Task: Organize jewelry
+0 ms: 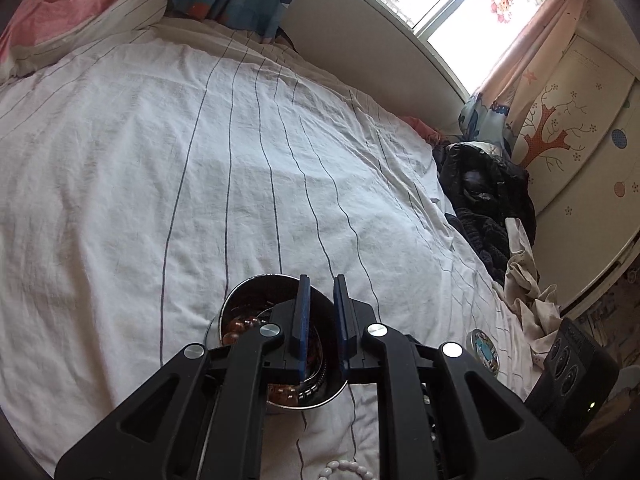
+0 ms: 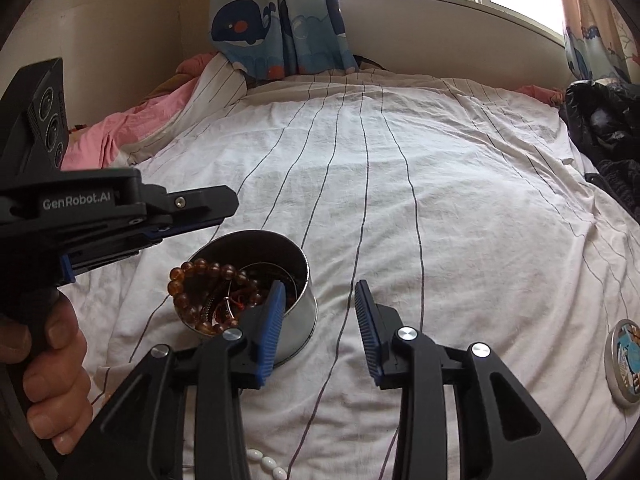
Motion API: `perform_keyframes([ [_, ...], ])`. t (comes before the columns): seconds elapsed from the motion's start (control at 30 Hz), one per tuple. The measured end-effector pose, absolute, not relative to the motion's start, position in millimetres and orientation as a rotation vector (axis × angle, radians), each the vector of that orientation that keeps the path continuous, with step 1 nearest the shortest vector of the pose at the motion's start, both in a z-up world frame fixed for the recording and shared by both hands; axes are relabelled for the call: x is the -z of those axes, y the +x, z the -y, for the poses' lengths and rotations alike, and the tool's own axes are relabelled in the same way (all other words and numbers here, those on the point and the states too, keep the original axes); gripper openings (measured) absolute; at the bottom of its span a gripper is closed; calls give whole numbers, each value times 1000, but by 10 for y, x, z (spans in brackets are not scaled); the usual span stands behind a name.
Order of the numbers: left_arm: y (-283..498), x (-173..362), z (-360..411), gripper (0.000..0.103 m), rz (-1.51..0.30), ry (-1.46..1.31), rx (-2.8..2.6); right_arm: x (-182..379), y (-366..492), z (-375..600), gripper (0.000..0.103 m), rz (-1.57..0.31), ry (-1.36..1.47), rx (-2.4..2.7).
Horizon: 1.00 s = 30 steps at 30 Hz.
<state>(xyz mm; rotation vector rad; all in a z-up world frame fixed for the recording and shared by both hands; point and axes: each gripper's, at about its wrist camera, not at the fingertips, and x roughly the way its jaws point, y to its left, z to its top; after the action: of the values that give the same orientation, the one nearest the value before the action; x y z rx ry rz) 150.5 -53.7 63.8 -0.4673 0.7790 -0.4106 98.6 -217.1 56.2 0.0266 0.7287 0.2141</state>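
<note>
A round metal tin (image 2: 296,304) stands on the striped white bed sheet (image 2: 400,184). It holds several bead bracelets; an amber bead bracelet (image 2: 192,280) hangs over its near-left rim. My left gripper (image 1: 322,292) hovers right above the tin (image 1: 240,292), its blue pads a small gap apart and empty; in the right wrist view it (image 2: 224,204) reaches in from the left. My right gripper (image 2: 320,292) is open and empty, its left finger (image 2: 272,320) beside the tin. A white bead bracelet (image 2: 266,462) lies on the sheet below the grippers, also visible in the left view (image 1: 348,470).
The tin's round lid (image 2: 624,364) with a colourful picture lies on the sheet to the right, also in the left wrist view (image 1: 484,350). Dark clothes (image 1: 488,188) are piled at the bed's right edge. Pink bedding (image 2: 120,128) lies at the far left.
</note>
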Motion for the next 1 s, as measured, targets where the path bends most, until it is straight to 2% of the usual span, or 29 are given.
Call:
perform_keyframes([
  [0.13,1217,-666,475,26,-765,-373,322,-584,812,2269,36,-733,103,-263],
  [0.17,1153,-661,460,27,-764,-358,303,-581,769,2272,36,-737,108,-267],
  [0.5,1185,-474,783,30,-809,-83,211,-625,408,2352,42,-722,180,-285],
  [1.0,1105,-520,948,31,-772,31,181,-552,427,2397,45,-734,214,-283],
])
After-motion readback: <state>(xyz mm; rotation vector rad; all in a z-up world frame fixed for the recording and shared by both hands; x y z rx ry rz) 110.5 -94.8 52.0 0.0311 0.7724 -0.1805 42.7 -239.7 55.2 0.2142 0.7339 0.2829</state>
